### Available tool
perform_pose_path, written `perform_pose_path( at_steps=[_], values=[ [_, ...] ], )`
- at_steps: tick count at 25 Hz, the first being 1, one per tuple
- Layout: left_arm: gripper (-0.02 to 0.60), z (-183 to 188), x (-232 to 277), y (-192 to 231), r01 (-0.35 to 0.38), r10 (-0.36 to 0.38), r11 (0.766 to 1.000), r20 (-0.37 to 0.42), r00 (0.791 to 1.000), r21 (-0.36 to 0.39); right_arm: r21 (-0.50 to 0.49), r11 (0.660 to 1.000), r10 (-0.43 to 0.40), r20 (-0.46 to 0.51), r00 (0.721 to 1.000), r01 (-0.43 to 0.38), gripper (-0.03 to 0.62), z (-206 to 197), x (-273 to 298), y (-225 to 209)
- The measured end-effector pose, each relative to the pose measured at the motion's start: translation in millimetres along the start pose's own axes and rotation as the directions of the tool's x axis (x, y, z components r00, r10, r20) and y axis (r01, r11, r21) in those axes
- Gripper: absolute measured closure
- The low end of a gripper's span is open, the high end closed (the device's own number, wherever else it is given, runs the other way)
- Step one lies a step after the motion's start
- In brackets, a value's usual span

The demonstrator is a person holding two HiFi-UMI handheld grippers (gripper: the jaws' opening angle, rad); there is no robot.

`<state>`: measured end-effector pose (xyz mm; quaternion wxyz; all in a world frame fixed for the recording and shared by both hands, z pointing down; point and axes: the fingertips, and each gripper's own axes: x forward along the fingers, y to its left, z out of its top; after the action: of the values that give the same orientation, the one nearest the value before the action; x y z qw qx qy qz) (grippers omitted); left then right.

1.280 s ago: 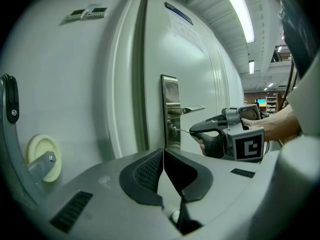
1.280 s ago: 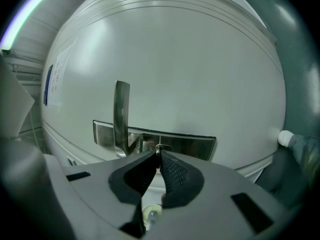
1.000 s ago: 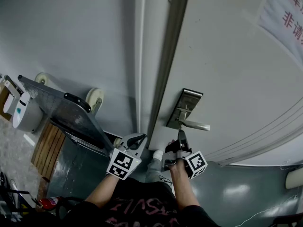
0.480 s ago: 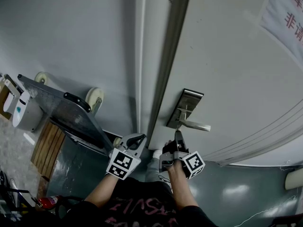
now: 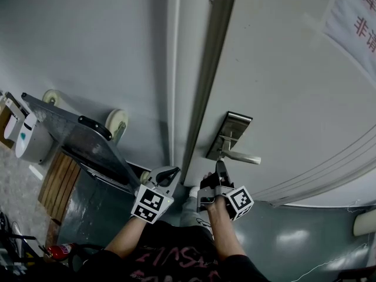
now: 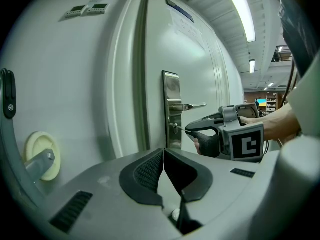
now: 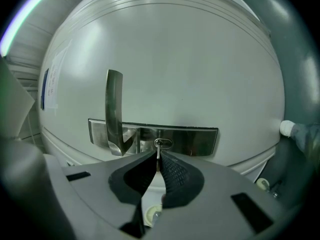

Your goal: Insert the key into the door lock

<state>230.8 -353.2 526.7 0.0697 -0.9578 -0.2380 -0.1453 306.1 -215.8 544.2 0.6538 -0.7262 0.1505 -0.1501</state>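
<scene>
The right tool is in the lower middle of the head view, just below the lock plate of the pale door, and its tips point up at the plate. In the right gripper view its two jaws are pressed together on the key, a thin metal blade that stands out from the tips in the middle of the frame. The end of the key meets the keyhole, a small oval ring in the lock plate. It seems to be just at the opening or a little inside, but this part is too small to say how deep it goes. The lever handle is at the left of the keyhole in this view and runs toward the upper part of the frame. The left tool is at the lower left of the right tool in the head view, near it but apart from it. In the left gripper view its jaws are closed on each other with nothing between them. Beyond them, in the right middle of that frame, the right tool shows from the side, with the key reaching to the plate under the handle. At the left of the head view a metal cart with pale wheels stands by the wall. A sign with red characters is on the door at the upper right.
</scene>
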Motion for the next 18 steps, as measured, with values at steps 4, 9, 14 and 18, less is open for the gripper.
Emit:
perform_pose_path(
  at_steps=[4, 9, 14, 18],
  values=[
    [0.565, -1, 2, 1, 0.0, 0.0, 1.0, -0.004, 1.0, -0.002, 0.009, 1.0, 0.002, -0.005, 1.0, -0.002, 0.514, 1, 6, 0],
    [0.565, -3, 6, 2, 0.003, -0.003, 1.0, -0.01, 1.0, -0.005, 0.012, 1.0, 0.005, -0.009, 1.0, -0.005, 0.514, 2, 11, 0],
    [0.565, -3, 9, 4, -0.001, 0.001, 1.0, -0.013, 1.0, -0.013, 0.01, 1.0, 0.005, -0.024, 1.0, -0.005, 0.514, 3, 16, 1],
    [0.565, -4, 12, 7, -0.006, 0.006, 1.0, -0.016, 1.0, -0.018, 0.0, 1.0, 0.016, -0.03, 0.999, -0.016, 0.514, 4, 17, 1]
  ],
)
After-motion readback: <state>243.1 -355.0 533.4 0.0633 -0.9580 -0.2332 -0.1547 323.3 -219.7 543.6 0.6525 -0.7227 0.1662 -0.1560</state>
